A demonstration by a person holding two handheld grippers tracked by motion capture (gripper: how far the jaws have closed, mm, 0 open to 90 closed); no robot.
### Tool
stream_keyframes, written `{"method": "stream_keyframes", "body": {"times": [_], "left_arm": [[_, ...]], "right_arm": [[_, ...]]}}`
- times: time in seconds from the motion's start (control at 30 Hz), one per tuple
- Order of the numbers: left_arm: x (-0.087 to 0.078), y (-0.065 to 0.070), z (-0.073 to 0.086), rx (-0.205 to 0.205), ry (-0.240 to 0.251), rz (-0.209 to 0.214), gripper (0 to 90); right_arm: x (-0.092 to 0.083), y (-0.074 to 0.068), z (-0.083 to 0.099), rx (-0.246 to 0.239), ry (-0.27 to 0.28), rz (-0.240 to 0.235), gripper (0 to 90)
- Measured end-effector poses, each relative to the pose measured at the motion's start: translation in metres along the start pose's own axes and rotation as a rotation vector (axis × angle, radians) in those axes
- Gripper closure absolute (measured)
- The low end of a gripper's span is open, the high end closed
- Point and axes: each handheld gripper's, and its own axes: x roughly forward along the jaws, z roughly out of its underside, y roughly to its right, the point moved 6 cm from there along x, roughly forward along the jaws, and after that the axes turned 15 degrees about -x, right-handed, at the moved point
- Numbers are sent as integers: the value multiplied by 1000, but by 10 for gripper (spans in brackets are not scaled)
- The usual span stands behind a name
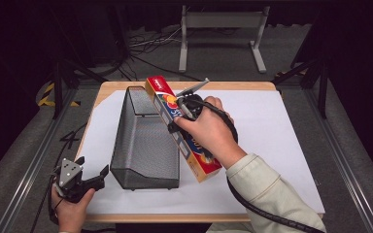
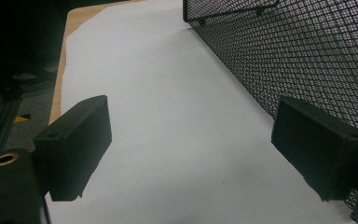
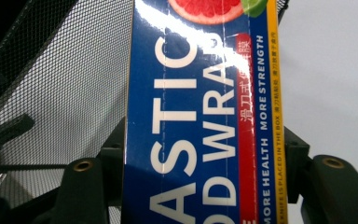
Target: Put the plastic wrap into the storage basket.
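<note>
A long plastic wrap box, blue with red and yellow edges, lies slanted just right of a black wire mesh basket, its far end over the basket's rim. My right gripper is shut across the box's middle; in the right gripper view the box sits between both jaws. My left gripper rests near the table's front left corner, open and holding nothing. In the left gripper view its fingertips stand wide apart over white paper, next to the basket's mesh wall.
White paper covers most of the wooden table. A metal stand and cables sit on the floor beyond the far edge. Dark frame rails run along both sides of the table.
</note>
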Motion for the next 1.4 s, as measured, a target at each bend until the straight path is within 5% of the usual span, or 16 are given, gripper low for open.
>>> {"method": "stream_keyframes", "body": {"times": [0.1, 0.5, 0.83, 1.4], "left_arm": [[0, 0, 0, 0, 0, 0, 127], [6, 5, -2, 20, -10, 10, 129], [10, 7, -4, 21, -7, 19, 129], [14, 9, -6, 31, -7, 24, 129]], "right_arm": [[6, -6, -3, -21, 5, 28, 404], [19, -25, -16, 9, 20, 17, 404], [36, -35, -19, 64, -10, 20, 403], [61, -46, -10, 52, -67, 40, 401]]}}
